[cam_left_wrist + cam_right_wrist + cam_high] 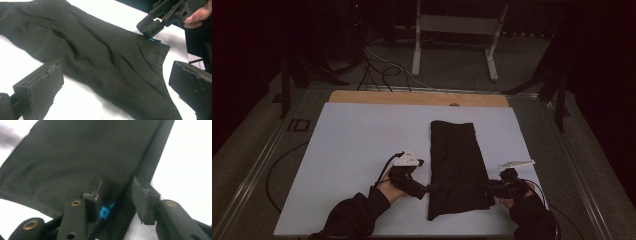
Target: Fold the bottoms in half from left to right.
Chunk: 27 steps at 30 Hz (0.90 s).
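Note:
A black folded garment (457, 160) lies lengthwise on the white table top (362, 145), right of centre. My left gripper (428, 189) is at the garment's near left edge. In the left gripper view it (116, 65) stands wide open, with the cloth (100, 57) spread between its jaws. My right gripper (488, 187) comes in from the garment's near right edge. In the right gripper view its jaws are close together (125, 187) on the hem (150, 157), next to a small blue label (103, 212). The left gripper view also has that gripper (152, 27) at the labelled corner (151, 40).
A wooden strip (412, 97) runs along the table's far edge. On the dark floor beyond it are a metal stand (457, 25) and loose cables (382, 70). A cable (277, 170) loops past the table's left side. Bare white surface lies left of the garment.

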Each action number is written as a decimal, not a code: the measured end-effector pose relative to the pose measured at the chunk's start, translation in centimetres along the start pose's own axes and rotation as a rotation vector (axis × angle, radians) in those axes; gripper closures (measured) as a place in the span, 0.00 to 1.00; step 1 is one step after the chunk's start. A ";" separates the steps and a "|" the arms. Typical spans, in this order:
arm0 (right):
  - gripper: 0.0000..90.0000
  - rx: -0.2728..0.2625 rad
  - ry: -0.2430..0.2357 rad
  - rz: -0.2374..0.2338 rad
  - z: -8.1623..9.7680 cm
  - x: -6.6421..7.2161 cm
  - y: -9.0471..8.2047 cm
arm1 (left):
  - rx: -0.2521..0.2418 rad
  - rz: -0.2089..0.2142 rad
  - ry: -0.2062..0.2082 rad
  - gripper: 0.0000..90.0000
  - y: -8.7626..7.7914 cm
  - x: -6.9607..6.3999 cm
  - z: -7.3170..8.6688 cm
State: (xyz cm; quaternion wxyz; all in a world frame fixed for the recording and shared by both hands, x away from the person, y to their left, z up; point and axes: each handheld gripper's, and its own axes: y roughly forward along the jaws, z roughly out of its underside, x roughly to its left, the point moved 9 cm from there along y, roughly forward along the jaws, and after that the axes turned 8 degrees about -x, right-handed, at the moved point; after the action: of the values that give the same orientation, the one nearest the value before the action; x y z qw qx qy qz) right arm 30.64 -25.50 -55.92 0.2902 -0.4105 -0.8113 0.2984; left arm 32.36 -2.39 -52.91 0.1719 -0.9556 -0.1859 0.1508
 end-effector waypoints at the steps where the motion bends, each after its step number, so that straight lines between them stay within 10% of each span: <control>1: 0.67 0.011 0.004 0.006 0.2 -0.1 0.2 | 0.001 -0.001 0.002 0.00 0.0 0.0 0.0; 8: 0.98 0.060 0.010 -0.003 0.6 0.0 0.8 | -0.003 -0.002 -0.004 0.00 0.0 0.1 0.0; 16: 0.99 -0.035 -0.009 0.044 -1.3 -0.3 -1.6 | -0.008 -0.001 -0.001 0.00 -0.1 0.1 -0.1; 27: 0.98 0.021 0.007 0.100 0.1 -2.1 -0.6 | -0.004 0.001 0.002 0.00 0.0 0.1 0.1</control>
State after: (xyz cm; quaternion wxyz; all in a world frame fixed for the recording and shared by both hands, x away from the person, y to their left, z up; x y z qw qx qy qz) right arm 31.35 -27.57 -56.00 0.2820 -0.4484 -0.7856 0.3198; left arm 32.43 -2.33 -53.01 0.1702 -0.9562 -0.1855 0.1493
